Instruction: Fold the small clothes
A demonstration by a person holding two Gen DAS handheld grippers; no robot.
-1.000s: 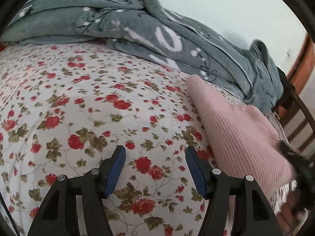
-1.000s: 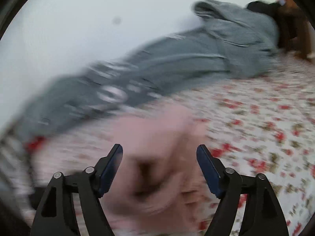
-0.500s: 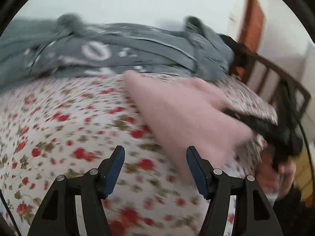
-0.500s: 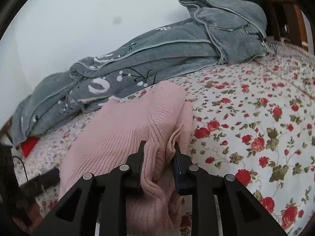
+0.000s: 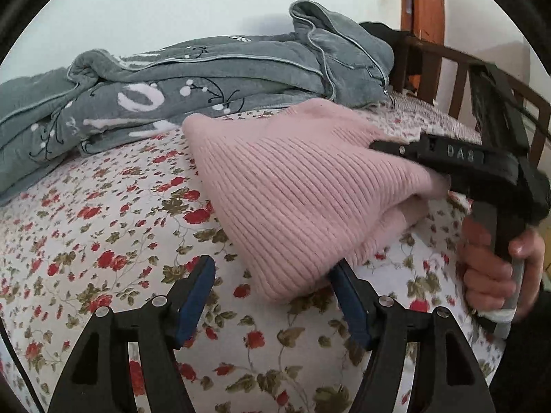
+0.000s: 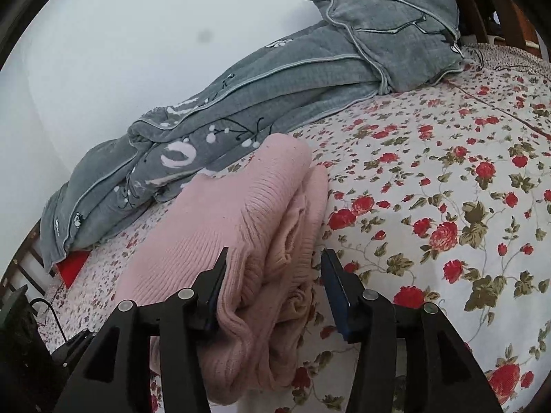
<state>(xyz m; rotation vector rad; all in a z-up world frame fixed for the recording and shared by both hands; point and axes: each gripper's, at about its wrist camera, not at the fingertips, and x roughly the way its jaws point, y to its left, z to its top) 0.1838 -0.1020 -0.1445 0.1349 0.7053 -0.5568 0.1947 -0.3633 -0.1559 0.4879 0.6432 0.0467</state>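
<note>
Raised letters on the black body of the right gripper (image 5: 406, 158) look like "DAS"; the last letter is unclear. Pale marks on the grey blanket (image 5: 144, 103) cannot be read.

a bed (image 5: 103, 227) covered by a white sheet with red roses carries everything. a folded pink ribbed sweater (image 5: 292, 189) lies on the sheet near its edge. a rumpled grey blanket (image 5: 193, 79) with white patterns lies along the wall side, just behind the sweater.
</note>
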